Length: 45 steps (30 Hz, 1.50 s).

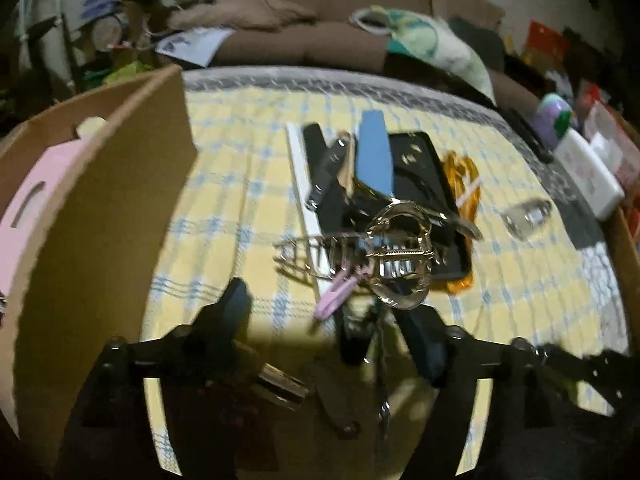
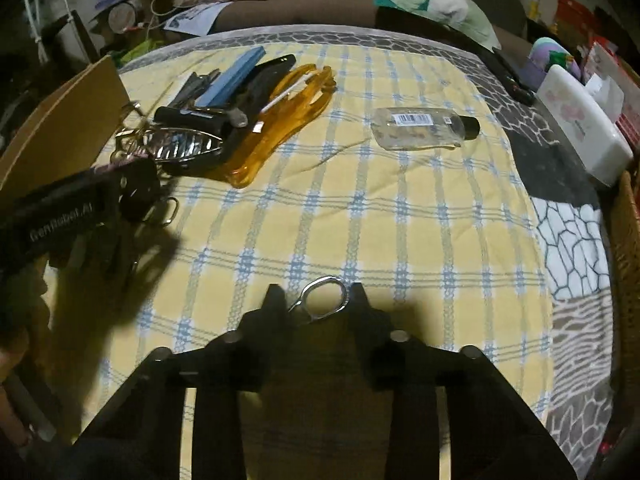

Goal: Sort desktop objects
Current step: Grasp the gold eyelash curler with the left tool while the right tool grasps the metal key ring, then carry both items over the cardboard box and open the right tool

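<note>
On the yellow checked cloth (image 2: 360, 220) lies a pile: a gold claw clip (image 1: 400, 256), a pink clip (image 1: 334, 302), a blue file (image 1: 374, 156), a black tray (image 1: 424, 184) and an orange plastic piece (image 2: 280, 128). My left gripper (image 1: 330, 322) hangs open just before this pile. A dark bunch of keys (image 1: 372, 344) lies between its fingers, and neither pad presses on it. Its black housing (image 2: 60, 216) shows at the left of the right wrist view. Nearer the front, my right gripper (image 2: 318, 298) is shut on a silver metal ring (image 2: 324, 296). What hangs below the ring is hidden.
A cardboard box (image 1: 100, 200) holding a pink item (image 1: 24, 216) stands close on the left. A clear bottle with a black cap (image 2: 420, 128) lies to the right of the pile. A white box (image 2: 580, 132) and a wicker basket (image 2: 628, 240) line the right edge.
</note>
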### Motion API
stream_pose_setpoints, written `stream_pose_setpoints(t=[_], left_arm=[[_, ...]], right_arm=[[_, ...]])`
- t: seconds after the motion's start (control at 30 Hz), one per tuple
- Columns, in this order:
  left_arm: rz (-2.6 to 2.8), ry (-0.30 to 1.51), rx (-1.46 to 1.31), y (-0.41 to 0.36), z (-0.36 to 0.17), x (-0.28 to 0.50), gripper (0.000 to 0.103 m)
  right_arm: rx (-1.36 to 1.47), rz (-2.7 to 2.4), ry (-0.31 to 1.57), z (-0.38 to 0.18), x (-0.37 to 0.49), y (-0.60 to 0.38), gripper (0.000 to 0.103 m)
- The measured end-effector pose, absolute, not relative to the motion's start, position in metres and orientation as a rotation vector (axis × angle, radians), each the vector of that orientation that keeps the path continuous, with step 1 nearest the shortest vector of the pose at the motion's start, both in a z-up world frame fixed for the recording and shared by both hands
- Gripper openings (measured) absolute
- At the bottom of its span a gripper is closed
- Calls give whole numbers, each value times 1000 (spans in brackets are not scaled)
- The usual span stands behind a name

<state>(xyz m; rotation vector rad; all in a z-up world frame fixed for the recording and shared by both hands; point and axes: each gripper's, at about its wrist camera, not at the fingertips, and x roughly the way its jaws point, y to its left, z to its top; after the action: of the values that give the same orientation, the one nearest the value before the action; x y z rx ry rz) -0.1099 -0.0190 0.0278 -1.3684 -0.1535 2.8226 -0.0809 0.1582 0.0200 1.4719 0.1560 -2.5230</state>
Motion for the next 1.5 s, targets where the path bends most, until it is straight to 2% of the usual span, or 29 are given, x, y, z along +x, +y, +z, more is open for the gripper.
stream_pose_setpoints(t=[0.1,0.23,0.43,0.53,0.6,0.67,0.77,0.8,0.83,0.87,0.93,1.13,1.5], left_arm=[[2895,-139,-1372,-20,25,-112,79],[2954,-255,-1313,-28,27,-111,87],[2941,-388,-1189,-40,30,-98,89],[2933,-436,-1091,-43,37,-90,95],[2943,-394,-1096,-37,37,-96,100],[2961,-303,-1149,-27,34,-108,100],[2948,-260,-1169,-17,29,-119,100],[2944,-254,-1177,-14,28,-123,98],[2935,-260,-1183,-13,27,-126,84],[2916,-280,-1181,-14,26,-128,57],[2853,-334,-1168,-17,27,-131,29],[2783,-387,-1089,-29,53,-120,27],[2710,-447,-941,-67,165,-97,27]], right_arm=[[1452,-2494,99,21,-80,160,22],[1450,-2448,-59,24,-80,164,22],[1445,-2426,-67,27,-79,158,22],[1430,-2419,-72,29,-79,156,22],[1423,-2415,-74,30,-79,156,22],[1424,-2411,-84,30,-79,156,22],[1429,-2408,-104,31,-78,158,22],[1431,-2408,-112,31,-79,160,22],[1431,-2409,-118,31,-79,161,22],[1430,-2411,-121,31,-79,162,22],[1429,-2412,-124,32,-79,163,22],[1397,-2406,-147,42,-78,162,22],[1245,-2426,-253,96,-72,165,19]])
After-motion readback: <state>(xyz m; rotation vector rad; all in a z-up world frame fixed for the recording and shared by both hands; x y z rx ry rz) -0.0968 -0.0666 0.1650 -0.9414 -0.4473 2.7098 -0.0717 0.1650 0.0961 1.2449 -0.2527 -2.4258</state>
